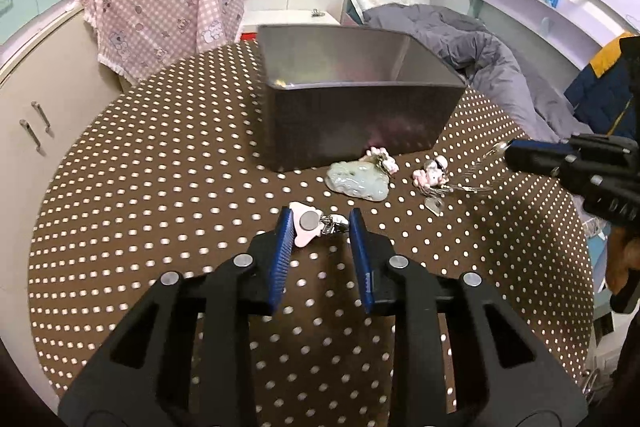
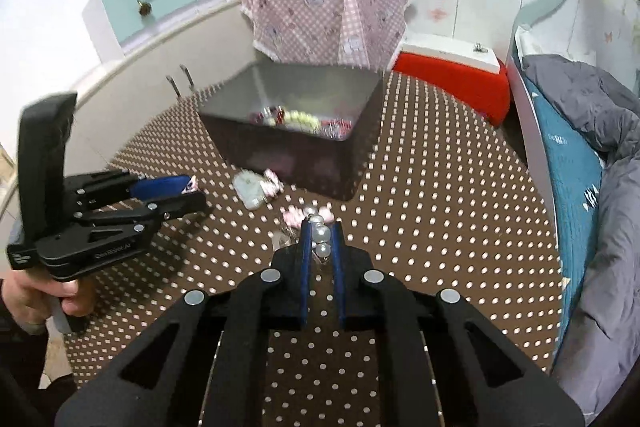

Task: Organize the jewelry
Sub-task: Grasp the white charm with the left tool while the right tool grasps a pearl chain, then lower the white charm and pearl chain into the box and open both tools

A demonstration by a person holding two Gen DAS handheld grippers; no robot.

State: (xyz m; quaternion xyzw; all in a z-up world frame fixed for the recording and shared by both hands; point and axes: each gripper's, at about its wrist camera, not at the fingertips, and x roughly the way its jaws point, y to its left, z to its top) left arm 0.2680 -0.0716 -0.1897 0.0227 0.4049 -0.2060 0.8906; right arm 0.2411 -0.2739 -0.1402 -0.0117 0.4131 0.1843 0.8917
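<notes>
My left gripper [image 1: 320, 227] is shut on a pink clip [image 1: 306, 227] with a round metal stud, just above the dotted table [image 1: 160, 207]. Seen from the right wrist view, the left gripper [image 2: 192, 191] hovers at the left with the pink piece at its tips. My right gripper [image 2: 320, 233] is shut on a string of white pearls [image 2: 322, 239]. A thin chain runs down from the right gripper [image 1: 506, 149] to a pink charm cluster [image 1: 430, 175] on the table. A pale green jade pendant [image 1: 358, 181] lies before the grey metal box [image 1: 360, 107], which holds beads [image 2: 300, 119].
Small pink flower pieces [image 1: 382, 157] lie against the box's front. A pink checked cloth [image 2: 328, 11] hangs behind the table. A red and white case [image 2: 452, 75] stands at the back right, and a bed with a grey duvet [image 2: 600, 187] runs along the right.
</notes>
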